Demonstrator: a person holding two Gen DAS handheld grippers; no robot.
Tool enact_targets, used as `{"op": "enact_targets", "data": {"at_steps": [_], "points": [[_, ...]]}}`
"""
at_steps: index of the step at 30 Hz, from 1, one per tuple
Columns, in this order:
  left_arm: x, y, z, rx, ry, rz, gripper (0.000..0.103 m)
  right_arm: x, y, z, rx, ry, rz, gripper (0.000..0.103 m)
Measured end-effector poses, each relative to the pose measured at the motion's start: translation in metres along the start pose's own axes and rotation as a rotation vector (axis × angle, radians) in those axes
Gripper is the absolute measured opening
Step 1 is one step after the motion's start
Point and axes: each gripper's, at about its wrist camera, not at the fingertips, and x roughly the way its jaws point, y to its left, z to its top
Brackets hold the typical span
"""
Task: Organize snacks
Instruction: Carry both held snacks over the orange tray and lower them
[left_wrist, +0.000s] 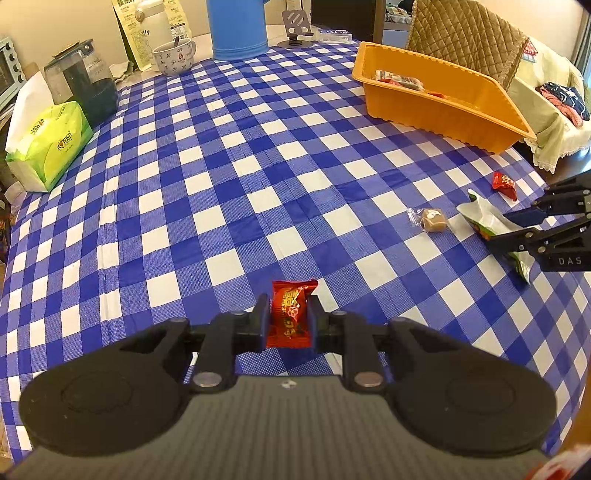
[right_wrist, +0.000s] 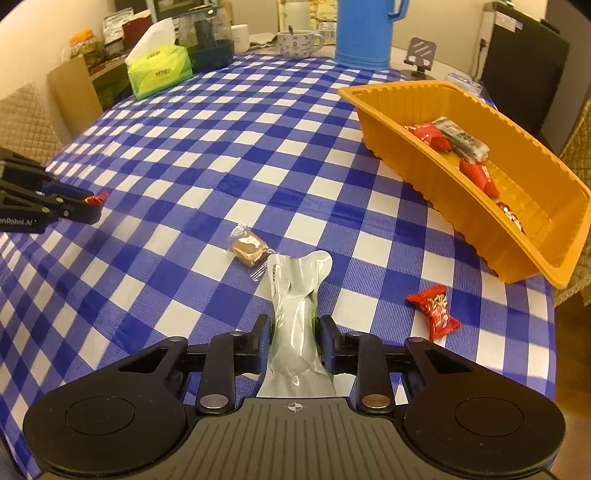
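My left gripper (left_wrist: 289, 308) is shut on a red candy packet (left_wrist: 291, 312) just above the checked tablecloth; it also shows at the left of the right wrist view (right_wrist: 86, 208). My right gripper (right_wrist: 294, 330) is shut on a silver-and-green snack pouch (right_wrist: 297, 314); it also shows at the right of the left wrist view (left_wrist: 517, 225). An orange tray (right_wrist: 424, 173) at the right holds several wrapped snacks (right_wrist: 448, 138). A brown clear-wrapped candy (right_wrist: 249, 249) and a red candy (right_wrist: 436, 310) lie loose on the cloth.
At the table's far edge stand a green tissue pack (right_wrist: 160, 72), a dark glass jug (right_wrist: 210, 40), a patterned mug (right_wrist: 297, 44), a blue pitcher (right_wrist: 364, 33) and a phone stand (right_wrist: 419, 55). Quilted chairs (left_wrist: 465, 40) stand around the table.
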Motion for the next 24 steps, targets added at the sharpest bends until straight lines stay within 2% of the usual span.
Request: {"op": "enact_targets", "data": {"at_steps": [15, 24], "points": [[-0.008, -0.007, 0.009, 0.030, -0.026, -0.017, 0.020, -0.043, -0.013, -0.013, 0.312, -0.087, 0.016, 0.026], [-0.006, -0.022, 0.031, 0.096, -0.058, -0.053, 0.020, -0.071, -0.030, -0.010, 0.420, -0.141, -0.008, 0.026]]}}
